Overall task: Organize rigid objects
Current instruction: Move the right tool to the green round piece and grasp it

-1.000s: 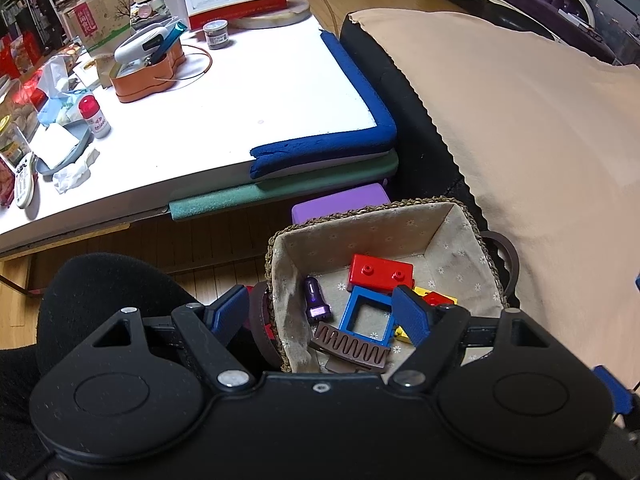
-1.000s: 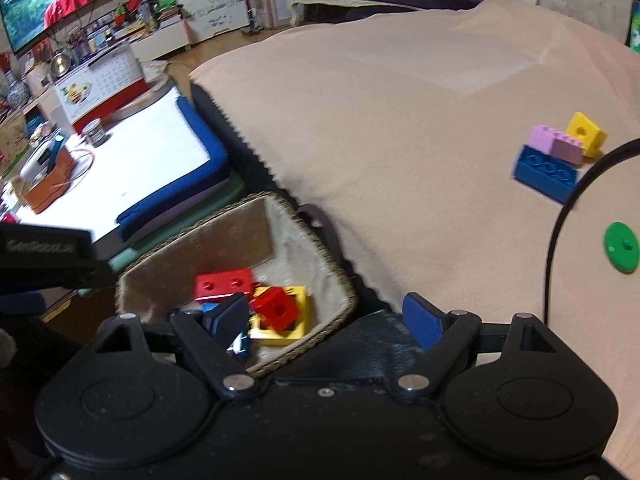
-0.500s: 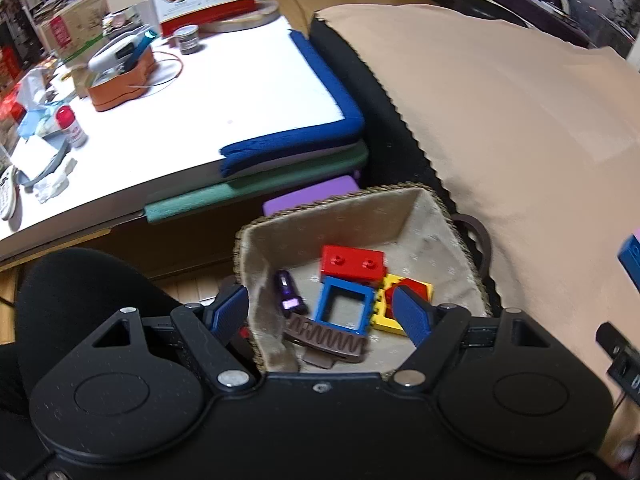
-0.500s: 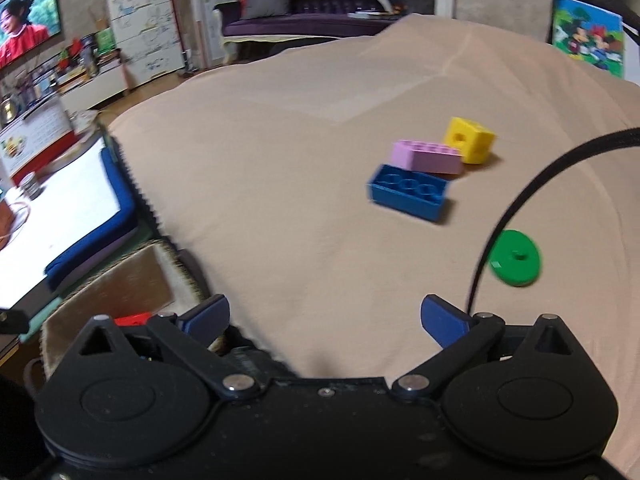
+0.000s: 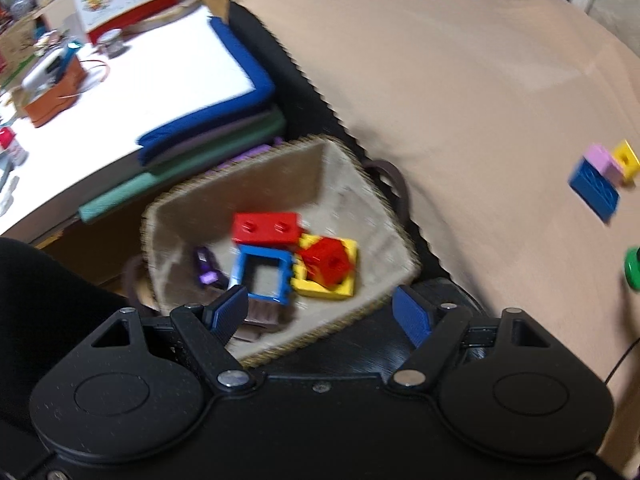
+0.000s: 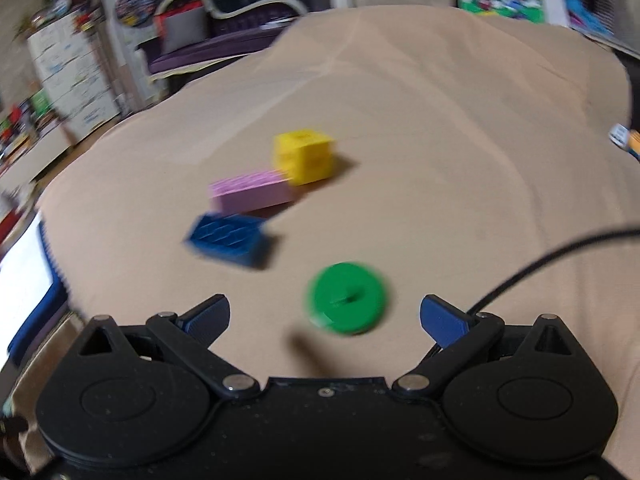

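Observation:
A woven basket (image 5: pixel 380 200) with a cloth lining holds a flat red brick (image 5: pixel 266 228), a blue frame (image 5: pixel 264 274), a red cube (image 5: pixel 326 260) on a yellow piece (image 5: pixel 344 290), and a purple piece (image 5: pixel 206 268). My left gripper (image 5: pixel 320 312) hovers open over the basket's near rim, with nothing between its fingers. On the beige bed cover lie a blue brick (image 6: pixel 232 240), a pink brick (image 6: pixel 252 192), a yellow cube (image 6: pixel 304 156) and a green disc (image 6: pixel 346 298). My right gripper (image 6: pixel 326 318) stands wide open just short of the green disc, holding nothing.
A white table (image 5: pixel 168 68) with blue, purple and green foam edge pads, an orange case (image 5: pixel 54 88) and a calendar stands left of the basket. A black cable (image 6: pixel 532 266) runs across the bed cover at the right. Furniture lines the far wall.
My right gripper swung away from the basket across the bed cover to the loose pieces, and its jaws widened. My left gripper shifted right over the basket, bringing the bed cover's bricks into view.

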`<act>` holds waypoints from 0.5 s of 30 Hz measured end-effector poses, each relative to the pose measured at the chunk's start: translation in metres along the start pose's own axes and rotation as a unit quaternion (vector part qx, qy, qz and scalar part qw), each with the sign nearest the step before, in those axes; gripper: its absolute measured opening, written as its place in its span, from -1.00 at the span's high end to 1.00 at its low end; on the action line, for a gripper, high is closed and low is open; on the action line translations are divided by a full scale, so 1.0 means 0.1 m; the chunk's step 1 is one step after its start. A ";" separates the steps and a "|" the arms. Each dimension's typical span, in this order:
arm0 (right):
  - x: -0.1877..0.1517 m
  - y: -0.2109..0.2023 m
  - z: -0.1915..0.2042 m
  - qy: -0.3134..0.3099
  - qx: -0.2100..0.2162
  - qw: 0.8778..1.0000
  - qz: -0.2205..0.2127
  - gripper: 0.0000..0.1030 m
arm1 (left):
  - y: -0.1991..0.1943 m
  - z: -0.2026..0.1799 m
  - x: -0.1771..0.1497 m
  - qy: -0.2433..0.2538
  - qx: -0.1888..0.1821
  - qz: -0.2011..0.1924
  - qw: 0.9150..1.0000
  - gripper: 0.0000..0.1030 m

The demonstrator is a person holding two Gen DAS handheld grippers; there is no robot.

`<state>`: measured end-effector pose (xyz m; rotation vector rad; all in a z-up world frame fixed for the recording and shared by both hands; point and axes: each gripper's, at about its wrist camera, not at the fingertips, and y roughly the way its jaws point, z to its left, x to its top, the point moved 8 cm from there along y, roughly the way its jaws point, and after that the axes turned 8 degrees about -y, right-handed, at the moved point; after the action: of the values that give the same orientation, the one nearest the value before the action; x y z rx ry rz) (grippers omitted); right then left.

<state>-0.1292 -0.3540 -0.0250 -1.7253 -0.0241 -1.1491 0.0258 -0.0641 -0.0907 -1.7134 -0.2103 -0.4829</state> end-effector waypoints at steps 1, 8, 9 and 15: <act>0.01 0.02 -0.12 0.011 -0.004 1.000 0.002 -0.97 | 0.02 -0.06 -0.03 0.007 -0.003 0.004 1.000 -0.46; 0.05 0.00 -0.57 0.037 -0.034 0.999 -0.018 -0.78 | 0.11 -0.40 -0.23 0.055 -0.009 0.015 0.998 -0.46; 0.06 -0.02 -0.55 0.032 -0.026 0.999 -0.025 -0.77 | 0.11 -0.43 -0.25 0.060 -0.009 0.014 0.998 -0.46; -0.01 -0.07 -0.18 -0.034 0.027 0.998 -0.039 -0.72 | 0.10 -0.46 -0.25 0.061 -0.015 0.012 0.998 -0.46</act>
<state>-0.1450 -0.3634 -0.0207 -1.7277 -0.1636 -1.1363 -0.0017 -0.1077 -0.1042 -1.7073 -0.0950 -0.5744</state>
